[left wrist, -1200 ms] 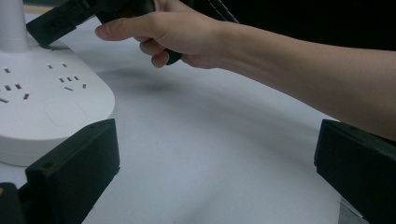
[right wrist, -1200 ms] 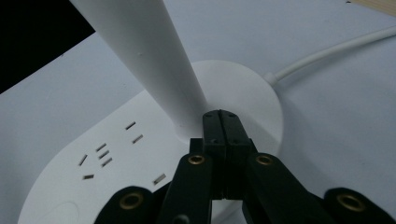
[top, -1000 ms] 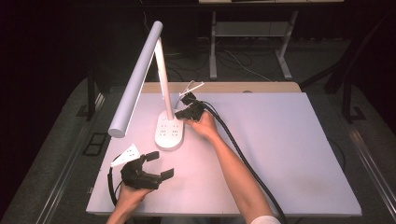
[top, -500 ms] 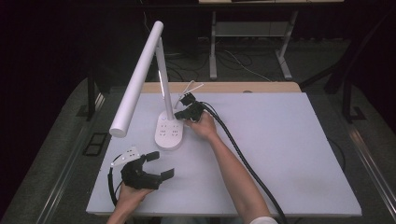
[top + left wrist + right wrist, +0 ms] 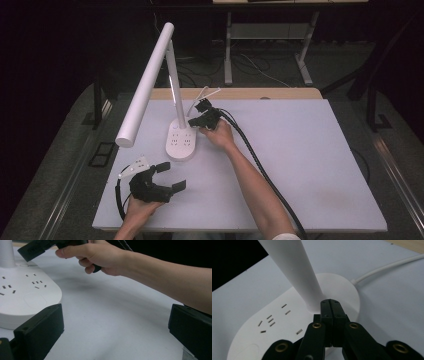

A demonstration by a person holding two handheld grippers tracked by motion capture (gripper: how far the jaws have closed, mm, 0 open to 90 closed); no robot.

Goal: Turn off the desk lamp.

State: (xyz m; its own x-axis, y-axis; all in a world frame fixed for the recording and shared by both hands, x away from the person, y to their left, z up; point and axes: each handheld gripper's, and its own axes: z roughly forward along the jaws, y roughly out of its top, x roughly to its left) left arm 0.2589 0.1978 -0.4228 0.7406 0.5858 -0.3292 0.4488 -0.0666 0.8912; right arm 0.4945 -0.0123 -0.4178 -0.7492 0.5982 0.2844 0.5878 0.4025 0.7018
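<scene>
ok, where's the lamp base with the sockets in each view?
High view: lamp base left of centre, right gripper at its far end.
Left gripper view: left edge, beside the near jaw.
Right gripper view: centre-left, under the shut tips.
Shared landmark: the socket slots.

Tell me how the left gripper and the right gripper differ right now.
The left gripper has its jaws wide apart with nothing between them; the right gripper is shut. The left sits near the table's front edge, short of the lamp base; the right's tip is at the foot of the lamp's post. Both are black and hand-held.
</scene>
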